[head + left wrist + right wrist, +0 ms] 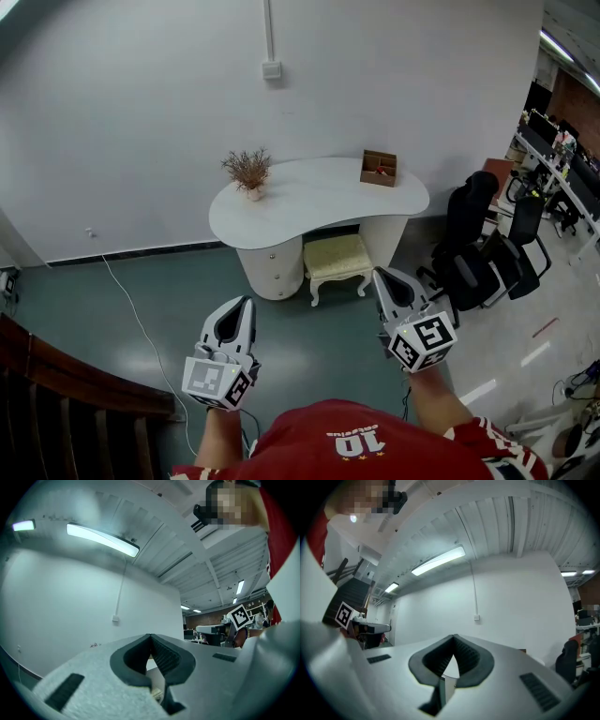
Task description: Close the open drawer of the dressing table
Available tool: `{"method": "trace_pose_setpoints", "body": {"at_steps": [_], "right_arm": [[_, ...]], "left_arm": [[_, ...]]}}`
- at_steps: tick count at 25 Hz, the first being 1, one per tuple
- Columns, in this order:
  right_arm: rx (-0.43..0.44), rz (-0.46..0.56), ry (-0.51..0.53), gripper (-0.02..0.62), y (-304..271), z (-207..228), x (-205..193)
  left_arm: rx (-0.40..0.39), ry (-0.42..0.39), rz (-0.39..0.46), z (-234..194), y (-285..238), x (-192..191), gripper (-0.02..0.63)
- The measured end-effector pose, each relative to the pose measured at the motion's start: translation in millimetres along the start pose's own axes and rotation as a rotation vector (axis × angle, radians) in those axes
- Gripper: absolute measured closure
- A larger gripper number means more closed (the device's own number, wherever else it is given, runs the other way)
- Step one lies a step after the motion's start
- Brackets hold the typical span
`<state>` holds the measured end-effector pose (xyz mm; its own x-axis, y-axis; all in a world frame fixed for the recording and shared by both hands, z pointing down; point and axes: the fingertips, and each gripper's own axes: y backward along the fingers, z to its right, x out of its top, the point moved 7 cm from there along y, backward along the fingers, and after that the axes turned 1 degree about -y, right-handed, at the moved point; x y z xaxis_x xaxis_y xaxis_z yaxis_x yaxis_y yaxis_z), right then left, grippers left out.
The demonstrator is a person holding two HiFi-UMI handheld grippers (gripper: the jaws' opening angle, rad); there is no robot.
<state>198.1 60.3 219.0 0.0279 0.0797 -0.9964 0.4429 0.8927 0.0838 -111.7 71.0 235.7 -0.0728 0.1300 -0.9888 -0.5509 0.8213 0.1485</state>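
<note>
My left gripper and right gripper have their fingers closed on nothing, and the dressing table is well apart, so I may misjudge its drawer.

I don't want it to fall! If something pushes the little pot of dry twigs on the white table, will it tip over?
Probably. The pot looks small, and its twigs spread wider than it, so it may tip easily. It likely weighs little and could slide on the smooth table. The thin twigs look brittle and might snap.
</note>
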Motion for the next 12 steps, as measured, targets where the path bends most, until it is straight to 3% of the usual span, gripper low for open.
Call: {"method": "trace_pose_setpoints", "body": {"at_steps": [12], "right_arm": [[0.027, -0.014, -0.013, 0.6, -10, -21, -8]], "left_arm": [[0.036, 0.009, -0.023, -15, 20, -4, 0.606]]}}
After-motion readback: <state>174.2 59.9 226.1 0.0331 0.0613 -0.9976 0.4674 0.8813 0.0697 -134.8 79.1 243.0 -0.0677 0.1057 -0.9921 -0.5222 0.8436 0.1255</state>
